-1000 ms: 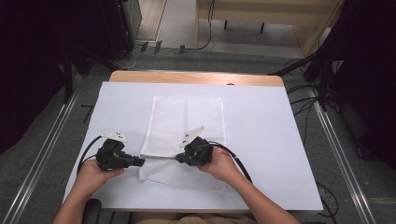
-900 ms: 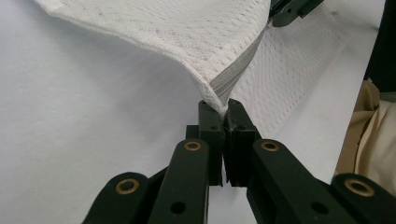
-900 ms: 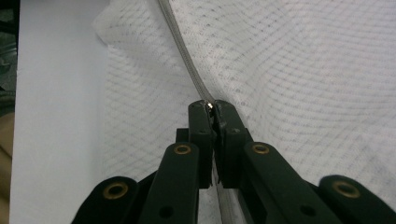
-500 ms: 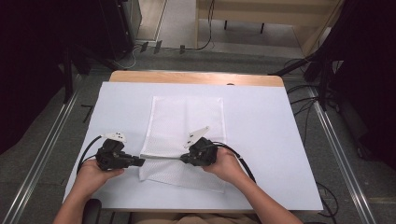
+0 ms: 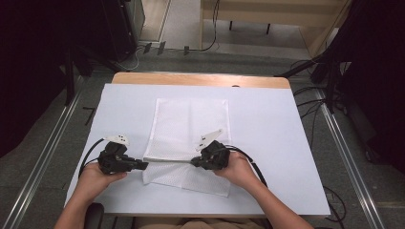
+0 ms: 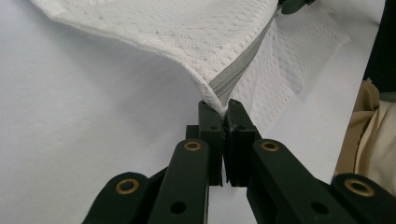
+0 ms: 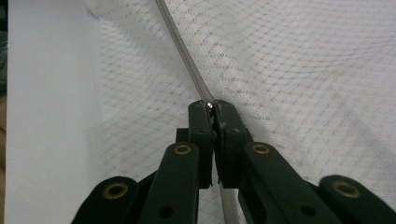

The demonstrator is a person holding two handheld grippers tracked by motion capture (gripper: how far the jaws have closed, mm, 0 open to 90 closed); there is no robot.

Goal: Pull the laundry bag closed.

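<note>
A white mesh bag (image 5: 191, 126) lies flat on the white table (image 5: 277, 143), and a grey zipper (image 5: 169, 162) runs along its near part. My left gripper (image 5: 145, 165) is shut on the bag's corner at the zipper's end (image 6: 219, 100), lifting the fabric (image 6: 187, 32) a little off the table. My right gripper (image 5: 193, 162) is shut on the small metal zipper pull (image 7: 210, 105). The zipper tape (image 7: 180, 51) runs away from its jaws across the mesh (image 7: 303, 70). The two grippers point at each other along the zipper.
Bare white tabletop lies to the left (image 5: 119, 114) and right of the bag. A wooden strip (image 5: 200, 79) edges the far side. Cables (image 5: 305, 90) and metal rails (image 5: 43, 157) lie on the floor around the table.
My right gripper has crept slightly to the right along the zipper. The left gripper has stayed where it was.
</note>
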